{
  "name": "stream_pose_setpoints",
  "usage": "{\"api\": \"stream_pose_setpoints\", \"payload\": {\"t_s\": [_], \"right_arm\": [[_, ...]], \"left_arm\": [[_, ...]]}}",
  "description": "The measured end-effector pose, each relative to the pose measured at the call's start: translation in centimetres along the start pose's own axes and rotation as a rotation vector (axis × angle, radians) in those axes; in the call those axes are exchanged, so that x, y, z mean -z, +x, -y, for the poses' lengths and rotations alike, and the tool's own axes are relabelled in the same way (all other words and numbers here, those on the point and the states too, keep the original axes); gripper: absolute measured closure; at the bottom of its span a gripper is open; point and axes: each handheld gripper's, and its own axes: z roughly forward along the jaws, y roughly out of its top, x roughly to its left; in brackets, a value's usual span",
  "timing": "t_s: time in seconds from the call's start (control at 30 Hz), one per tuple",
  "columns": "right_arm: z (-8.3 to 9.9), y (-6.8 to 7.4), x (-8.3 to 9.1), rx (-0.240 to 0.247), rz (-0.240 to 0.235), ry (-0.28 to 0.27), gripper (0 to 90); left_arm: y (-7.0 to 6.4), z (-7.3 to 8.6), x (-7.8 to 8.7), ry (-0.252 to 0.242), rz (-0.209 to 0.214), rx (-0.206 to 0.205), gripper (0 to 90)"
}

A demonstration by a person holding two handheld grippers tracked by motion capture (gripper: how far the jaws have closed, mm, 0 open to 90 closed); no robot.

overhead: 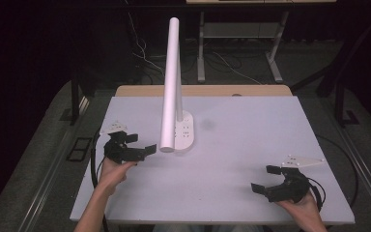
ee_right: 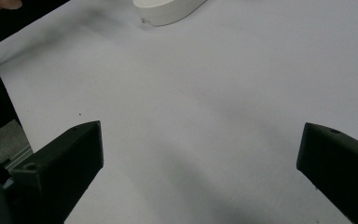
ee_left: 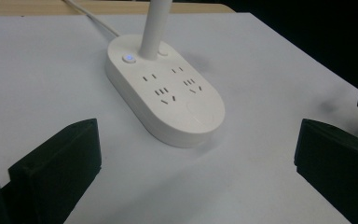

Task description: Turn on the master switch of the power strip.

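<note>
Left gripper view puts the white lamp base (ee_left: 165,91) right in front of your left tongs (ee_left: 196,172), whose jaws stand wide apart with nothing between them. It sits flat on the bench (ee_left: 42,79), near the middle, and your left tongs are near it but not touching. The base is an oval block with plug holes on top and a small button (ee_left: 129,58) glowing blue beside the thin stem (ee_left: 154,28). In the high view a long white lamp head (overhead: 171,82) reaches up and forward from the base, so the lamp is probably top-heavy and could tip if you push it high up. The plastic looks hard and smooth, so it may slip in the jaws. Take hold low down, across the narrow sides of the base, and squeeze gently. The stem looks thin, so don't pull hard on it. A white cord (ee_left: 93,17) runs off the back of the base and may tug if you slide it. Your right tongs (overhead: 272,181) rest well apart from the lamp, near the front right of the bench, jaws also wide apart and holding nothing.
</note>
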Motion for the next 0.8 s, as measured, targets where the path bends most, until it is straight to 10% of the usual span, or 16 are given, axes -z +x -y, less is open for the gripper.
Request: {"api": "stream_pose_setpoints", "payload": {"t_s": [0.8], "right_arm": [[0.1,0.2,-0.1,-0.005,-0.008,-0.008,0.0]], "left_arm": [[-3.7,5.9,0.0,0.061,0.085,-0.054,0.0]]}}
